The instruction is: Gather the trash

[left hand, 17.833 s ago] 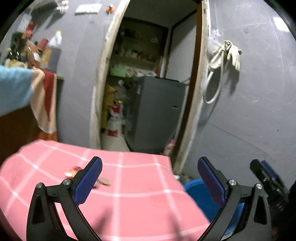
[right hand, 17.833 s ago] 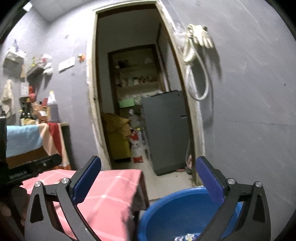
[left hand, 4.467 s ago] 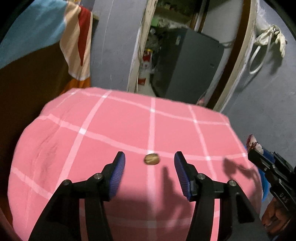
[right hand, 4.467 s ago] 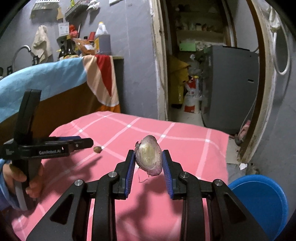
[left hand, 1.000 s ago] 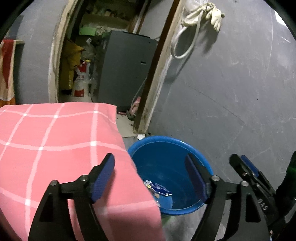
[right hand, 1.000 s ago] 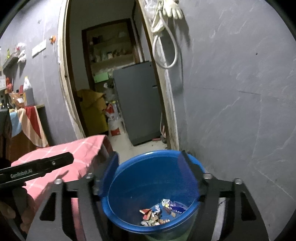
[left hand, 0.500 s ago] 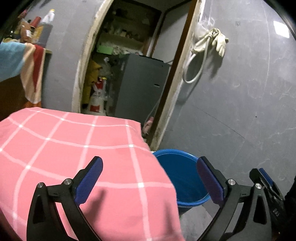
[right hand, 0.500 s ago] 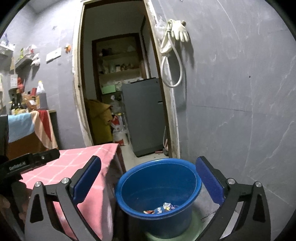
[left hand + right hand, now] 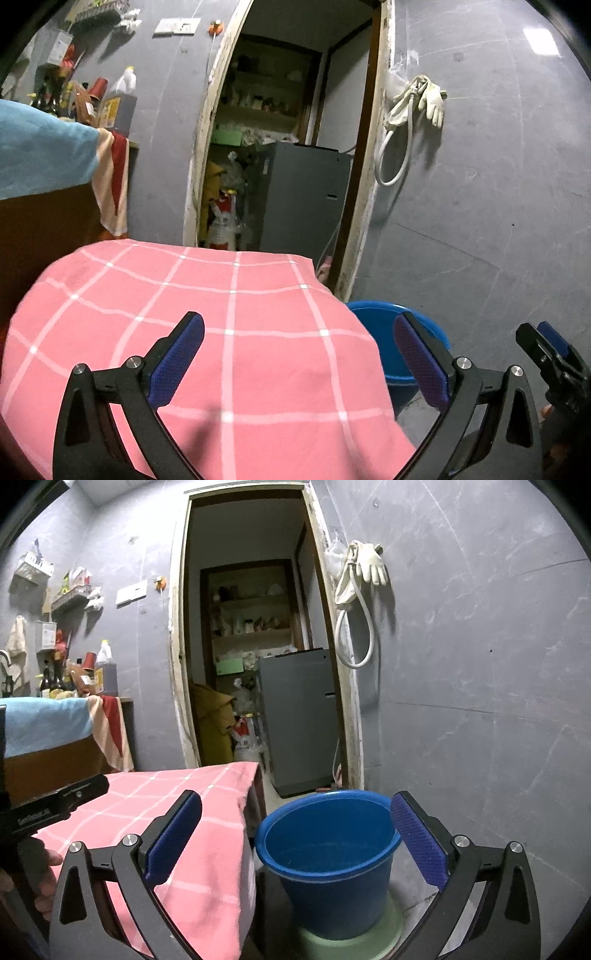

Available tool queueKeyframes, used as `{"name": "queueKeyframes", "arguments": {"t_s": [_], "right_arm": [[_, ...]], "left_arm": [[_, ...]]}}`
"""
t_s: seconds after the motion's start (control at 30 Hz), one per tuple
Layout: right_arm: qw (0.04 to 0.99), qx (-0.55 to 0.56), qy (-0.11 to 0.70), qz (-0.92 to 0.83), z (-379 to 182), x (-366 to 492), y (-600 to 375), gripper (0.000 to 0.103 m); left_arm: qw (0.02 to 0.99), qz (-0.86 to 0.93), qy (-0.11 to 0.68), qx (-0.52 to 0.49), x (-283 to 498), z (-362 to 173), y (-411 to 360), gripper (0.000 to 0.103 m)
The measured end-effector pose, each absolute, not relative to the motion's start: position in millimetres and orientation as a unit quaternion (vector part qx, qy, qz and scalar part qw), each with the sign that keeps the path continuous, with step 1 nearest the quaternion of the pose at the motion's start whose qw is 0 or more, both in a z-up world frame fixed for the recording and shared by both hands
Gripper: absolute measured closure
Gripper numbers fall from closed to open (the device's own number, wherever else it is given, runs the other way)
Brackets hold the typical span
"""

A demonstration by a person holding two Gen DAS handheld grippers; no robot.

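Observation:
A blue bucket (image 9: 327, 853) stands on a pale green base on the floor, just right of the table with the pink checked cloth (image 9: 177, 812). From this angle its contents are hidden. My right gripper (image 9: 295, 834) stands wide open in front of the bucket, with nothing between its blue pads. Over the pink cloth (image 9: 207, 314) my left gripper (image 9: 299, 354) is also wide open and empty. In the left wrist view the bucket (image 9: 384, 321) peeks out beyond the cloth's right corner. No trash shows on the cloth.
A grey wall (image 9: 480, 664) rises close behind the bucket, with gloves and a hose (image 9: 362, 590) hung on it. An open doorway (image 9: 255, 664) leads to a grey fridge and shelves. A counter draped with a blue and striped towel (image 9: 48, 720) stands at the left.
Both grippers have pulled back from above the bucket and swung left, and their jaws have widened. The left one now looks across the pink cloth; the bucket's inside has dropped from sight.

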State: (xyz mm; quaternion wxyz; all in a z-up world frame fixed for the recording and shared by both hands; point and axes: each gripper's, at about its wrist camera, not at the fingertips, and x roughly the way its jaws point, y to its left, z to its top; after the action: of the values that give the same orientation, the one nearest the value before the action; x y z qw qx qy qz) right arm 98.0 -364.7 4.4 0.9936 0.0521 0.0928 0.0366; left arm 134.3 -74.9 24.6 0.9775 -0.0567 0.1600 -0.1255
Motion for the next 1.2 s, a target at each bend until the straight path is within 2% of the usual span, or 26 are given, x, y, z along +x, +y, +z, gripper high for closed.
{"name": "queueKeyframes", "arguments": {"t_s": [0.43,1.2], "right_arm": [[0.994,0.051,0.09,0.022,-6,76,-366,0.0],[0.994,0.025,0.099,0.026,-16,75,-355,0.0]], "left_arm": [[0.984,-0.105,0.14,-0.029,99,12,-74,0.002],[0.984,-0.104,0.139,-0.032,94,3,-69,0.002]]}}
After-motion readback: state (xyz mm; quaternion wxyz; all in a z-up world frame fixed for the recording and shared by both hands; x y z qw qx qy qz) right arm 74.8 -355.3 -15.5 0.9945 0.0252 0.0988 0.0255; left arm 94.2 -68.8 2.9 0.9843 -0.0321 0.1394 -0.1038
